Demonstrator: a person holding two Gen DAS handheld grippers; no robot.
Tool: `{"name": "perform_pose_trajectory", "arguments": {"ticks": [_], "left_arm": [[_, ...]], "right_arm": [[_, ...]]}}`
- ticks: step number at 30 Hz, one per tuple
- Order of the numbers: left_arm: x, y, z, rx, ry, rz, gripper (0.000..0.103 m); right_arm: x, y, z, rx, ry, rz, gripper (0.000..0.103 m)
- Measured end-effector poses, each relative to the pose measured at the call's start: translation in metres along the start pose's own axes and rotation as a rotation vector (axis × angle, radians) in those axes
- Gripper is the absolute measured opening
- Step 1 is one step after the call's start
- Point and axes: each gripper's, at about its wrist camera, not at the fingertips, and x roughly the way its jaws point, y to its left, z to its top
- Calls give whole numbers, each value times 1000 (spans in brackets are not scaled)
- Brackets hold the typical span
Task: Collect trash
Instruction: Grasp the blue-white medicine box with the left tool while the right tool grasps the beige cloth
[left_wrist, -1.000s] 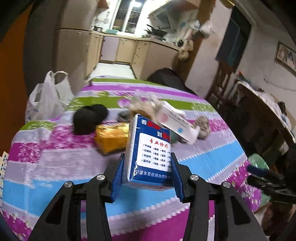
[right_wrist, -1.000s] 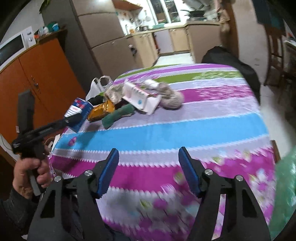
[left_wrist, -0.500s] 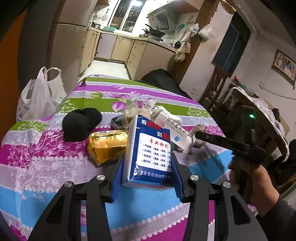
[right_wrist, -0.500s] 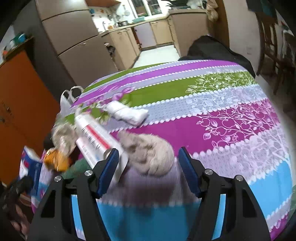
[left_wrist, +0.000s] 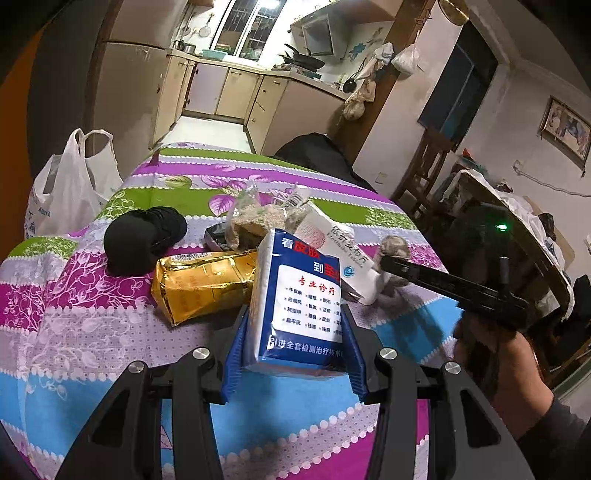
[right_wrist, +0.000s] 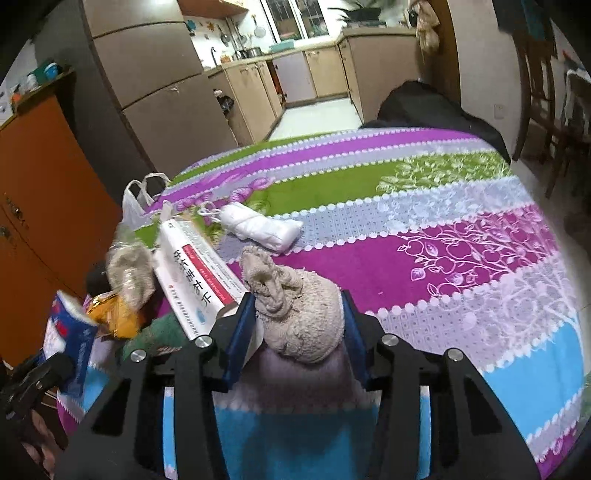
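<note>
My left gripper (left_wrist: 293, 347) is shut on a blue and white carton (left_wrist: 301, 302) and holds it above the striped tablecloth (left_wrist: 92, 332). My right gripper (right_wrist: 299, 328) straddles a beige crumpled cloth wad (right_wrist: 295, 314) that lies on the cloth; its blue pads (right_wrist: 240, 332) stand at both sides of the wad. Touching cannot be told. The wad also shows in the left wrist view (left_wrist: 395, 247), behind the right gripper's arm (left_wrist: 454, 288). A white long box (right_wrist: 195, 277), a gold foil pack (left_wrist: 203, 284), a clear bag of crumbs (left_wrist: 255, 218) and a black cap (left_wrist: 144, 236) lie in a pile.
A white rolled bundle (right_wrist: 258, 227) lies behind the wad. A white plastic bag (left_wrist: 70, 188) hangs at the table's far left edge. A green cloth (right_wrist: 159, 332) lies under the long box. A dark chair back (right_wrist: 432, 107) stands past the far edge.
My right gripper has moved forward over the table and now has the beige wad between its fingers. The left gripper still holds the carton, little moved.
</note>
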Motion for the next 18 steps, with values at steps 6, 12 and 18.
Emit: {"name": "perform_pose_trajectory", "arguments": {"ticks": [6, 12, 18], "left_arm": [[-4, 1, -4, -8, 2, -3, 47], [-9, 5, -11, -13, 7, -11, 47], [-11, 4, -17, -19, 19, -25, 48]], "right_arm": [[-31, 12, -27, -47, 6, 16, 45], [-59, 14, -76, -40, 64, 40, 54], [-95, 16, -100, -130, 37, 64, 77]]}}
